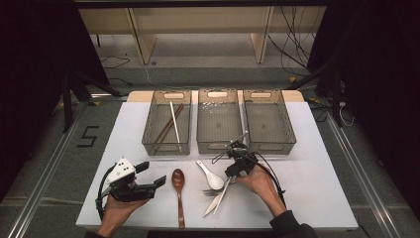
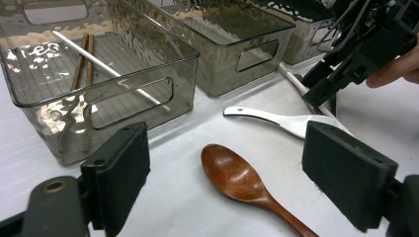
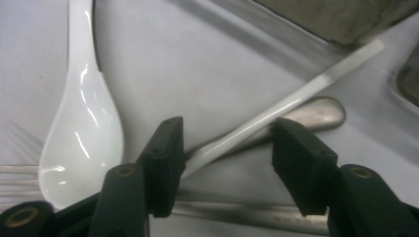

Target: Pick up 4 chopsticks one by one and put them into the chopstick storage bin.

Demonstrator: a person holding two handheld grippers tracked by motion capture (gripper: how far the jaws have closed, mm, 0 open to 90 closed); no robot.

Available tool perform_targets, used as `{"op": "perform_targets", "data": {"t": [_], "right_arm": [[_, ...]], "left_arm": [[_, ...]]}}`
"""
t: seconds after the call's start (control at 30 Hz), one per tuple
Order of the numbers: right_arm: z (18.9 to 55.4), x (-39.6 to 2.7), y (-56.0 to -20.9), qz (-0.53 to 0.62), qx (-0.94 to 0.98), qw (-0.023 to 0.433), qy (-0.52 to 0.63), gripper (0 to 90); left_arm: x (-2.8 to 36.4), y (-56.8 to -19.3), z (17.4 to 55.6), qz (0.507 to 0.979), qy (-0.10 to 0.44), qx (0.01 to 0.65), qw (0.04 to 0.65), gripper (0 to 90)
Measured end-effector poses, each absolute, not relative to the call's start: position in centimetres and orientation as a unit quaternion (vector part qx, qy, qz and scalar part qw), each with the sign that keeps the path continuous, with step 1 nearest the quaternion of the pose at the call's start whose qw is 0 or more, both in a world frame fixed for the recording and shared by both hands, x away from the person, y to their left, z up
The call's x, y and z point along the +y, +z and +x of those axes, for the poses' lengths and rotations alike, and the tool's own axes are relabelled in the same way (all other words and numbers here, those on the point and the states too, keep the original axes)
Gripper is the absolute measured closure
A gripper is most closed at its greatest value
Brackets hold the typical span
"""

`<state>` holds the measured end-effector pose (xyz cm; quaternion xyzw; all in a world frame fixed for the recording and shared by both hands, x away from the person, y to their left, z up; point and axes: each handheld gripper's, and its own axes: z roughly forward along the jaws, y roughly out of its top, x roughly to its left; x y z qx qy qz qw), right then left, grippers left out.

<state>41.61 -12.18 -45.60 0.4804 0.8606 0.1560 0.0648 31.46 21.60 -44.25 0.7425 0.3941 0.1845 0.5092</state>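
The right gripper (image 3: 225, 165) points down at the small heap of cutlery on the bench, its fingers (image 3: 165, 165) apart on either side of a white chopstick (image 3: 276, 111). The chopstick runs slantwise through the gap; whether either finger touches it I cannot tell. Under the chopstick lies a metal spoon handle (image 3: 316, 113), and a metal fork (image 3: 15, 180) shows at the left edge of the right gripper view with its tines poking out from behind a white ceramic soup spoon (image 3: 81, 143). The soup spoon lies just beside the left finger, bowl up.

In the high view the right gripper (image 1: 236, 166) sits over the near end of this heap, right in front of the middle bin (image 1: 218, 146), with the right hand (image 1: 257, 179) behind it.

The left gripper (image 2: 227, 173) hovers low over the bench with its fingers (image 2: 121, 170) wide apart and nothing between them. Ahead of it lies a brown wooden spoon (image 2: 237, 175), bowl up, well apart from the heap. In the high view the left gripper (image 1: 148, 184) is level with that spoon's bowl, held by the left hand (image 1: 116, 208).

Farther back stand three clear grey bins in a row. The left bin (image 1: 148, 139) holds a pair of brown chopsticks (image 1: 168, 124) and one white chopstick (image 1: 175, 126) lying across them. The right bin (image 1: 289, 136) stands beside the middle one. All rest on the white bench (image 1: 317, 188).
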Motion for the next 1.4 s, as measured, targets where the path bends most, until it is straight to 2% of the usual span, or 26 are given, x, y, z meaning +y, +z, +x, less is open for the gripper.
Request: {"op": "perform_targets", "data": {"t": [0.27, 0.73, 1.4], "right_arm": [[41.7, -14.0, -45.9, 0.494, 0.855, 0.031, 0.157, 61.2], [41.5, -15.7, -45.8, 0.504, 0.848, 0.033, 0.158, 71.4], [42.1, -18.1, -45.5, 0.538, 0.823, 0.035, 0.181, 80.9]], "left_arm": [[21.5, -44.3, 31.5, 0.745, 0.185, 0.391, 0.507, 18.0], [21.5, -44.3, 31.5, 0.747, 0.184, 0.391, 0.506, 18.0], [21.5, -44.3, 31.5, 0.748, 0.183, 0.391, 0.504, 18.0]]}}
